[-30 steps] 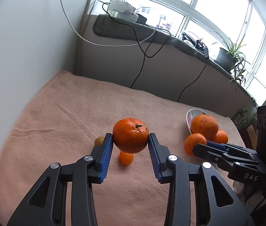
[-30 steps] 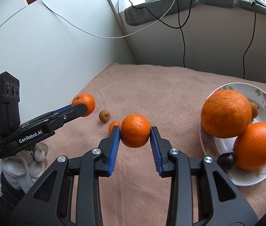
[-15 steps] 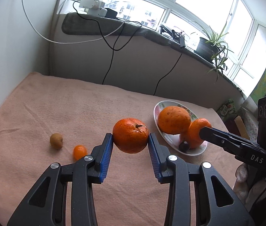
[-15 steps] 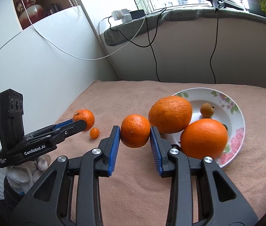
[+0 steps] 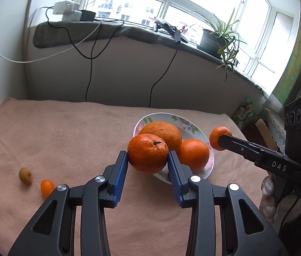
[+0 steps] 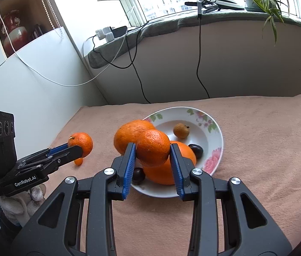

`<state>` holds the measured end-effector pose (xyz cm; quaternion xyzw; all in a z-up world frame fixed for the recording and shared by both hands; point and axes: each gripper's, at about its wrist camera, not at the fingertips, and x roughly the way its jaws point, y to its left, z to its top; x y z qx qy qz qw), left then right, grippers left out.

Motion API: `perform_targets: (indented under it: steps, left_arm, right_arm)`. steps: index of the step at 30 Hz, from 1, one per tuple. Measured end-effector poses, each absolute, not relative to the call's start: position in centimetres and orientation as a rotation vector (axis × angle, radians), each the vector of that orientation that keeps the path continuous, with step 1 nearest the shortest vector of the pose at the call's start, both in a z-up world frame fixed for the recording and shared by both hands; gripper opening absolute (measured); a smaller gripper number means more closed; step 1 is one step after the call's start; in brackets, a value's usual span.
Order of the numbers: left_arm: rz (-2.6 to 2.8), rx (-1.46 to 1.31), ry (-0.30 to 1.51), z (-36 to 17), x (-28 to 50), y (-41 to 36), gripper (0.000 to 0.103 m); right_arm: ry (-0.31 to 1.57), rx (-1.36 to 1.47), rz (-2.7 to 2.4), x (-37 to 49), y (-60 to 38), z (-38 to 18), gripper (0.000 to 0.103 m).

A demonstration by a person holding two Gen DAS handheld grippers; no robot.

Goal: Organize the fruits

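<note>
My left gripper is shut on a tangerine with a stem, held above the cloth just left of the flowered plate. My right gripper is shut on a smaller tangerine, held over the plate's near-left rim. The plate holds two big oranges, a brown longan and two dark fruits. A small kumquat and a brown longan lie on the cloth at left. Each gripper shows in the other's view, the right one and the left one.
A pink cloth covers the table. A white wall stands at left and a low grey wall with hanging cables at the back. A windowsill above carries a power strip and a potted plant.
Both grippers have swung right toward the plate, each still holding its tangerine. The plate is now closer and more central in both views.
</note>
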<state>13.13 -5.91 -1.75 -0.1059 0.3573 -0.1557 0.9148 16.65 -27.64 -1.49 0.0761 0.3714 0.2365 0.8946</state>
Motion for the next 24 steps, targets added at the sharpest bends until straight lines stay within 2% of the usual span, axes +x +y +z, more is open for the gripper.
perform_targets:
  steps: [24]
  left_arm:
    - [-0.402, -0.102, 0.763, -1.3, 18.2, -14.2, 0.037]
  right_arm:
    - [0.834, 0.207, 0.439, 20.4, -31.9, -4.8, 0.034]
